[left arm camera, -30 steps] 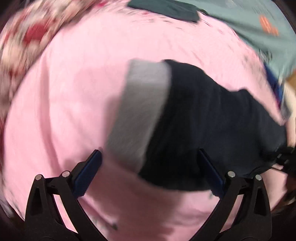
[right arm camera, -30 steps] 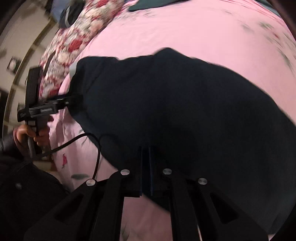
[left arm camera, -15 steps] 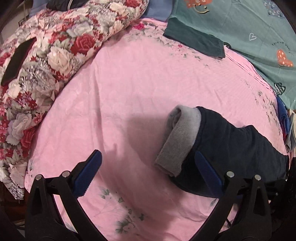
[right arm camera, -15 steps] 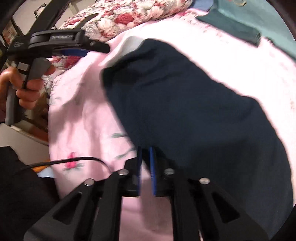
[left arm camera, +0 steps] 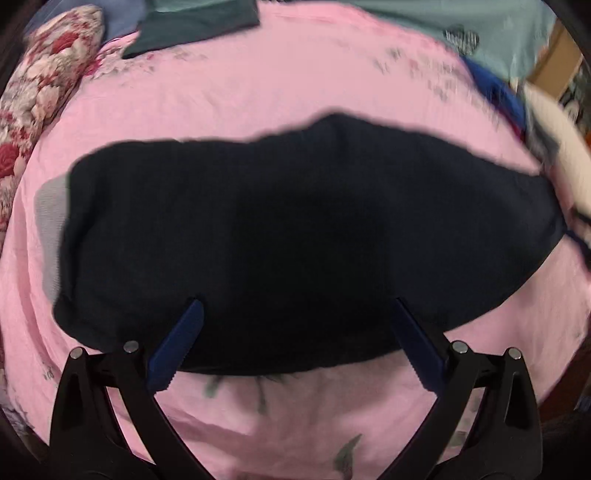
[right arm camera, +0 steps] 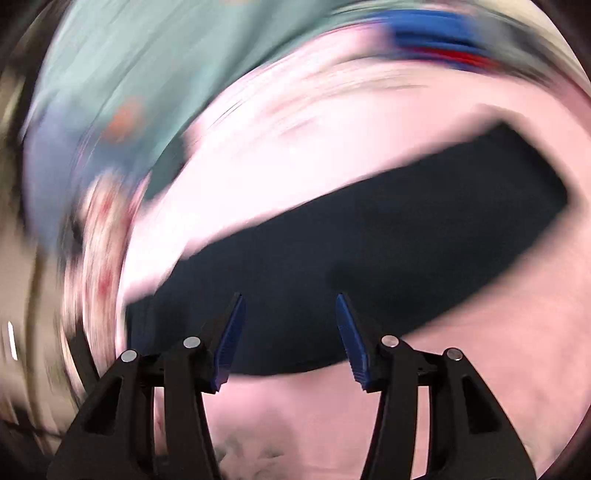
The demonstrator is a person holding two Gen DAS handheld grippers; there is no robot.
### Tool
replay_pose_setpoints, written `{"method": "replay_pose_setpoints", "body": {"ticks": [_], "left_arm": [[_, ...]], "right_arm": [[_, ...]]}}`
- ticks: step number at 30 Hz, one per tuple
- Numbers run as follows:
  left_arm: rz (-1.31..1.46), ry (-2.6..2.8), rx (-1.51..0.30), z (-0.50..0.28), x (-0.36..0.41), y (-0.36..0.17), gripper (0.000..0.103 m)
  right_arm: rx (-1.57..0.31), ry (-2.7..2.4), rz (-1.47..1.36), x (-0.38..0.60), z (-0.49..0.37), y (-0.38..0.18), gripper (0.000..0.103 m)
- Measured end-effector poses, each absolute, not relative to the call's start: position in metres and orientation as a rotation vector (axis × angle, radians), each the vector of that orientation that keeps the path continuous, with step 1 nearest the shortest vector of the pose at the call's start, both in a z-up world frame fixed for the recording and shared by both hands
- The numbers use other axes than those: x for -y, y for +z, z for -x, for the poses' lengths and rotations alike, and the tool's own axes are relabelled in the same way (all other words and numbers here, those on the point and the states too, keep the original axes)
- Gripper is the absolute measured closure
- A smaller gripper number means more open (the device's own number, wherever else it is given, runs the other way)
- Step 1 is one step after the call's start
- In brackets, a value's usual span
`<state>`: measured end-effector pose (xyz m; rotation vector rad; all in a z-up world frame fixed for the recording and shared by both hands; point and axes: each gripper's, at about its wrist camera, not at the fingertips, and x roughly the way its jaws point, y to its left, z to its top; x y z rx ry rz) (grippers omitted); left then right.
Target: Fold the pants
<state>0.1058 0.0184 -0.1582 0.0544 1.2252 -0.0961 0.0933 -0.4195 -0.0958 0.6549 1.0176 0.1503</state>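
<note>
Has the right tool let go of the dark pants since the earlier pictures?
Yes. The right tool has just been opening; nothing is between its pads, and the dark pants lie flat on the pink sheet.

A home bedroom: a bed covered by a pink floral-print sheet (left arm camera: 258, 92), with a rose-patterned quilt (left arm camera: 40, 92) bunched at its far left edge and teal bedding (left arm camera: 461, 18) with small printed motifs beyond it.

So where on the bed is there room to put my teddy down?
Bare pink sheet lies between the dark pants and the folded green cloth, and again below the pants. The flowery quilt and far-right edge are crowded.
</note>
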Motion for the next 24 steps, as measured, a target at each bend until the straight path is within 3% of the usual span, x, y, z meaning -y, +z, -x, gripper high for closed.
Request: {"method": "replay_pose_setpoints", "body": {"ticks": [4,8,18,19,22,24], "left_arm": [[-0.113,-0.055,-1.200,-0.101,-0.009,-0.161,0.002],[-0.089,-0.025,-1.207,-0.101,-0.010,-0.162,0.002],[-0.087,0.088,-1.214,-0.095,-0.004,-0.157,0.002],[-0.088,0.097,-1.215,-0.095,-0.003,-0.158,0.002],[-0.082,0.119,-1.215,-0.093,-0.001,-0.157,0.002],[-0.078,0.122,-1.215,-0.093,-0.002,-0.158,0.002]], "right_arm": [[-0.902,-0.177,-0.899,0.532,-0.060,-0.118,0.051],[-0.876,-0.261,-0.967,0.571,-0.060,-0.143,0.051],[-0.867,-0.177,-0.807,0.530,-0.084,-0.160,0.051],[-0.870,-0.176,-0.791,0.528,-0.087,-0.162,0.053],[-0.877,-0.189,-0.756,0.528,-0.087,-0.164,0.070],[-0.875,-0.180,-0.753,0.531,-0.086,-0.168,0.075]]}}
